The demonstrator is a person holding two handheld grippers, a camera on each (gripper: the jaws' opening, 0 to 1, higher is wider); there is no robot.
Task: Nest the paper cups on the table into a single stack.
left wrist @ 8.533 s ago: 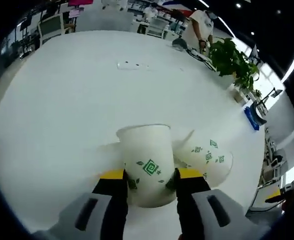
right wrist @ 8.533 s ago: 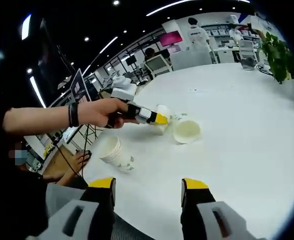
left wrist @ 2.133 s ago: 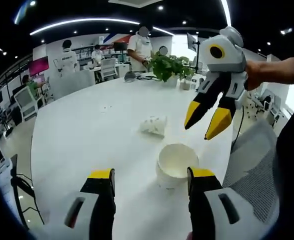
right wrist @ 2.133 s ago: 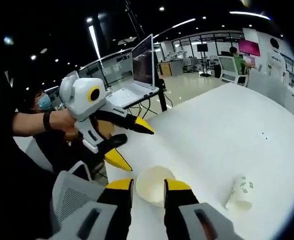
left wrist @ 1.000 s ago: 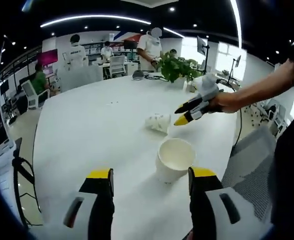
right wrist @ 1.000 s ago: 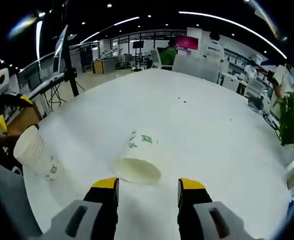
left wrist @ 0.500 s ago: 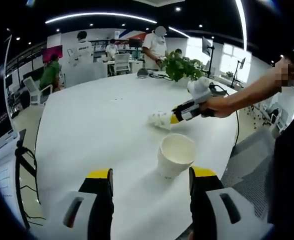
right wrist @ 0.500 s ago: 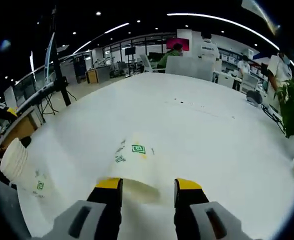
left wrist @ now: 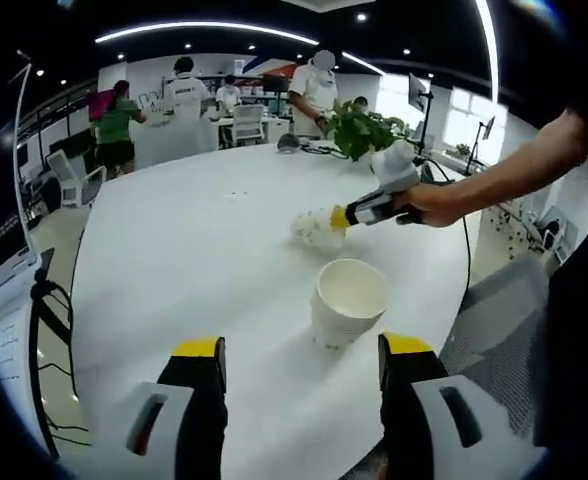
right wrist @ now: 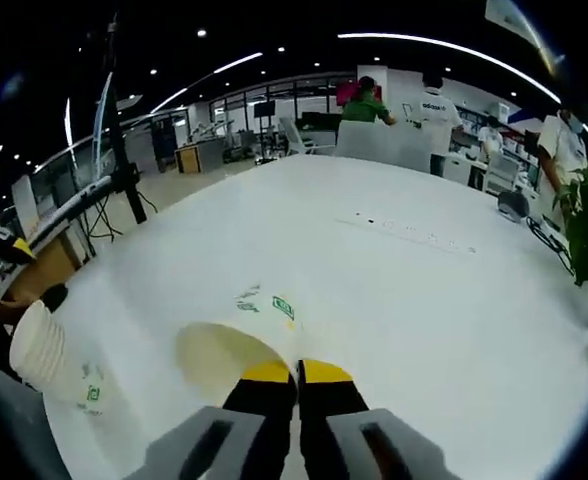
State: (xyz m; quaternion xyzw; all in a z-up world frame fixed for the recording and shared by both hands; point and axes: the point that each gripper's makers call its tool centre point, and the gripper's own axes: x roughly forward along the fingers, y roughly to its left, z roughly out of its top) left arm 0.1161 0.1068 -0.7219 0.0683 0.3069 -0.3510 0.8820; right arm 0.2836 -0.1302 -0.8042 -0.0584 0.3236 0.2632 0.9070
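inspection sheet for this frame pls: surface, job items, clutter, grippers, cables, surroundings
Surface: white table, bare across most of its top.
Job's things: upright cup stack near the table edge; one lying cup on its side, green print on its wall.
Clutter: small dark specks on the far tabletop, too small to identify.
Grippers: left gripper open, short of the stack; right gripper shut on the lying cup's rim, seen at the cup in the left gripper view too.
Cables: dark cable hanging past the table edge.
Surroundings: potted plant, office chairs, several people standing at the far end.
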